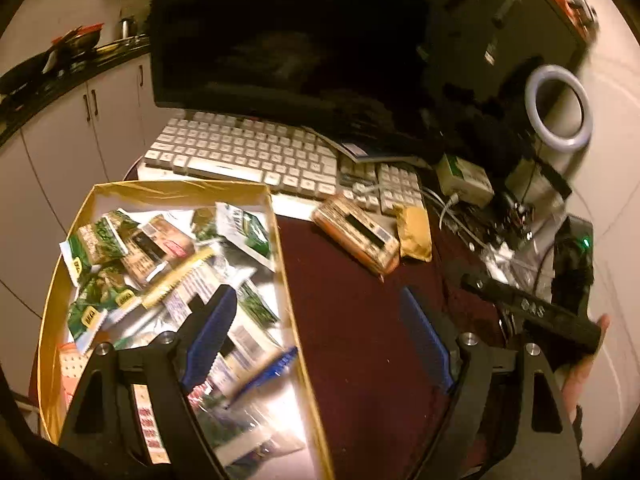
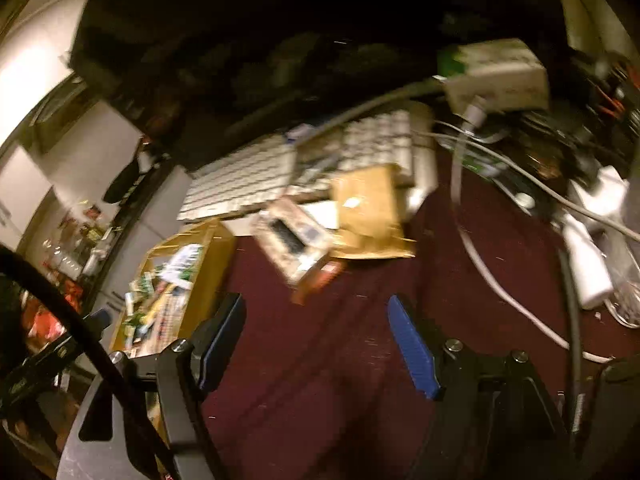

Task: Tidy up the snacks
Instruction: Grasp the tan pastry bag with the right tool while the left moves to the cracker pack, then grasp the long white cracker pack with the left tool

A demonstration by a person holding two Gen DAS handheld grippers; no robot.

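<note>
- Table [image 1: 360, 340], maroon-covered: your work surface, with a monitor [image 1: 280, 40] and white keyboard [image 1: 248, 156] at the back.
- Gold-walled box [image 1: 168, 190]: the collecting container, on the left side of the table. It holds a loose heap of snack packets [image 1: 120, 248], mostly green and white sachets, overlapping without order.
- Orange snack pack [image 1: 356, 236] and tan pouch [image 1: 416, 232]: two items outside the box, lying just beside each other in front of the keyboard.
- Left gripper [image 1: 320, 336]: jaws wide apart, nothing between them; one finger hangs over the box, the other over bare cloth.
- Right gripper [image 2: 320, 344]: jaws wide apart and empty, aimed toward the orange snack pack [image 2: 296, 240]; the view is blurred.
- Step, as judged: you are between picks. The next move calls for reaching forward with the right gripper and closing across the pack's narrow width.
</note>
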